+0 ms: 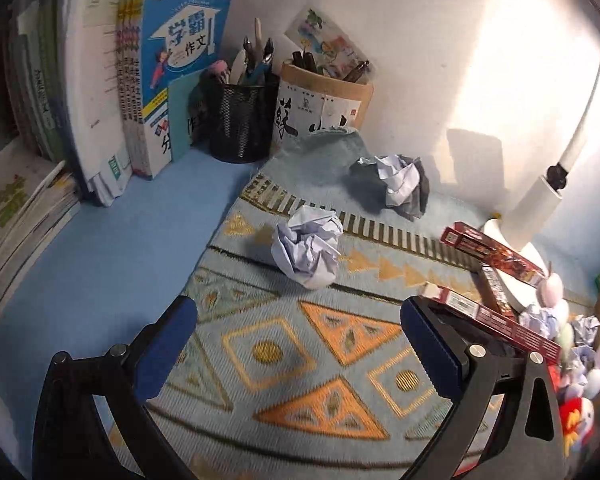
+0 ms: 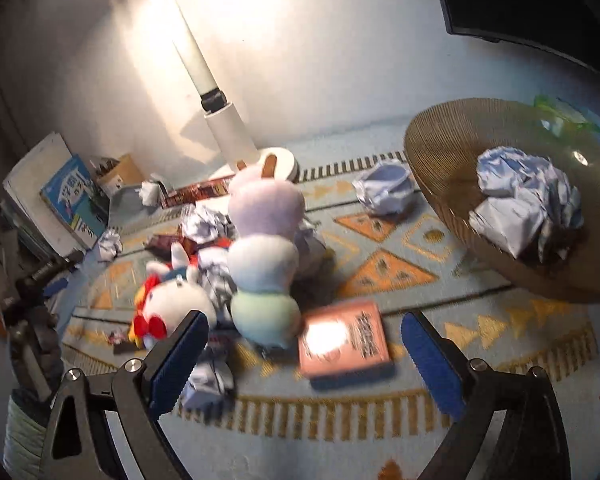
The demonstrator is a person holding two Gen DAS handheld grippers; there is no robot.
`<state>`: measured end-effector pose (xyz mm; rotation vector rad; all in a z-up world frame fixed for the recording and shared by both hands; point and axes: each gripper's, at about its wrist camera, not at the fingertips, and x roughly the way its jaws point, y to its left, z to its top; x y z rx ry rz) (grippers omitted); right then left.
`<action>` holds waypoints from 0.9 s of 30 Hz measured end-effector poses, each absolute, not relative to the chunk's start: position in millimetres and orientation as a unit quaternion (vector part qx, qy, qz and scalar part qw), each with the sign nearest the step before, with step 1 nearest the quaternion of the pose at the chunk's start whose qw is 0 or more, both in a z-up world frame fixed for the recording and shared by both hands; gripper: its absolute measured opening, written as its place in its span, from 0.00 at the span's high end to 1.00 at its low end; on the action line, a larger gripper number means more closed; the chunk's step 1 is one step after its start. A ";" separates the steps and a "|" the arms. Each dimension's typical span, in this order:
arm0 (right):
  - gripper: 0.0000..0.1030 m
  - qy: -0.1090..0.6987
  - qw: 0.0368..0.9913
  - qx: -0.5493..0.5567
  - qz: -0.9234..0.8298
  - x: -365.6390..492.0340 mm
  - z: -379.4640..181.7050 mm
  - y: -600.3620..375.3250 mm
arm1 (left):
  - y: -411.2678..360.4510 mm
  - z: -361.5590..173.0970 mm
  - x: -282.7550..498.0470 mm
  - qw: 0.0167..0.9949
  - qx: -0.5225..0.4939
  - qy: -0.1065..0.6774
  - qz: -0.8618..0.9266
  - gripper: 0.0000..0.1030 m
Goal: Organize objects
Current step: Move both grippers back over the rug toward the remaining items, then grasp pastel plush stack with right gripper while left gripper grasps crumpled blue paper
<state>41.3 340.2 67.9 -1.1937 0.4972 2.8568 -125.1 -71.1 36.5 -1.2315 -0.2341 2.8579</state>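
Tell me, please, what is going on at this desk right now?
A person is tidying a cluttered desk with two handheld grippers. Both the left gripper and the right gripper are open and hold nothing. Crumpled paper balls lie scattered on the patterned mat, and one crumpled paper wad already sits in the woven basket. Plush toys, a pink book and red boxes still lie loose by the lamp.

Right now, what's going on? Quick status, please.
Left gripper open, empty. Right gripper open, empty. Crumpled paper in basket; more paper balls loose on mat. Plush toys crowd the middle.
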 end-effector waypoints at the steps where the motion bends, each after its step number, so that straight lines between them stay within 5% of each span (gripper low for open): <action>1: 0.17 0.158 0.001 -0.381 0.911 28.4 66.1 339.2 | -69.0 31.9 -136.1 0.008 -0.399 -0.069 0.914 0.02; 3: 0.29 0.158 -0.005 -0.393 0.906 9.1 56.4 336.8 | -68.0 25.8 -155.0 0.004 -0.407 -0.066 0.911 0.02; 9: 0.42 0.179 -0.040 -0.373 0.909 1.0 34.5 324.0 | -59.9 13.6 -189.6 -0.014 -0.431 -0.052 0.901 0.02; 11: 0.55 0.163 -0.043 -0.363 0.916 6.1 37.9 318.1 | -55.1 12.4 -193.0 -0.013 -0.431 -0.043 0.901 0.21; 14: 0.57 0.142 -0.042 -0.357 0.922 8.7 39.1 310.1 | -51.3 8.8 -194.5 -0.011 -0.435 -0.033 0.900 0.56; 27: 0.59 0.123 -0.044 -0.315 0.940 64.9 84.6 323.8 | -45.0 64.8 -58.6 0.073 -0.370 -0.047 0.925 0.56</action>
